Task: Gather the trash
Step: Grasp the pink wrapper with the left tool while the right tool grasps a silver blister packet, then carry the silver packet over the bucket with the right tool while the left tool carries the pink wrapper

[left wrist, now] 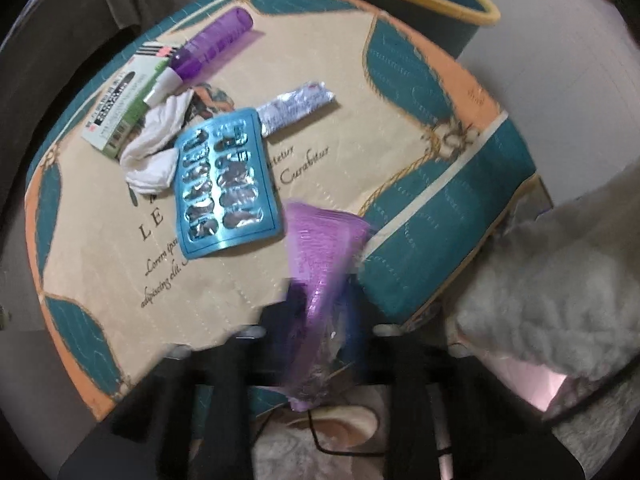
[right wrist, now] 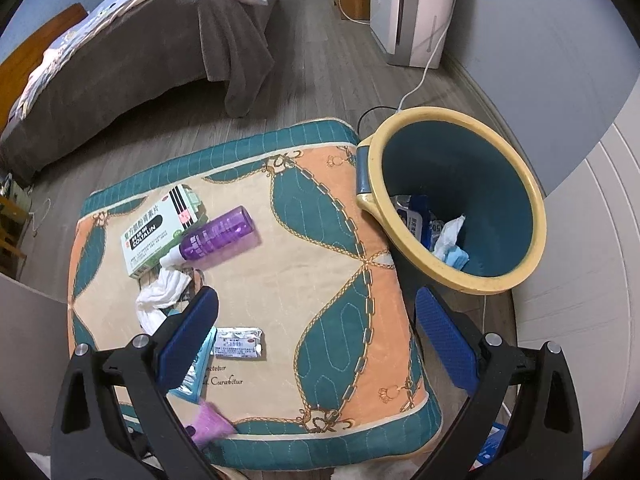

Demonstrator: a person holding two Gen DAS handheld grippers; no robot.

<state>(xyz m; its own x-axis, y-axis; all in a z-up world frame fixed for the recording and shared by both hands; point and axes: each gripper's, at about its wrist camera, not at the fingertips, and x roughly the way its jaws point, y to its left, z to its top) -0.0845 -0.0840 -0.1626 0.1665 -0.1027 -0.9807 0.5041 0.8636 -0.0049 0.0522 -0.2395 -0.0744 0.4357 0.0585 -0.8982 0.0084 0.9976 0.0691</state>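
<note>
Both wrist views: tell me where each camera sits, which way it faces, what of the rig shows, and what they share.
Left wrist: low at the cushion's near edge, facing across it; the left gripper is shut on a purple wrapper.
Right wrist: higher, looking down over the cushion and into the bin; the right gripper is open.
Shared: purple bottle, medicine box, blister pack, foil packet, tissue.
</note>
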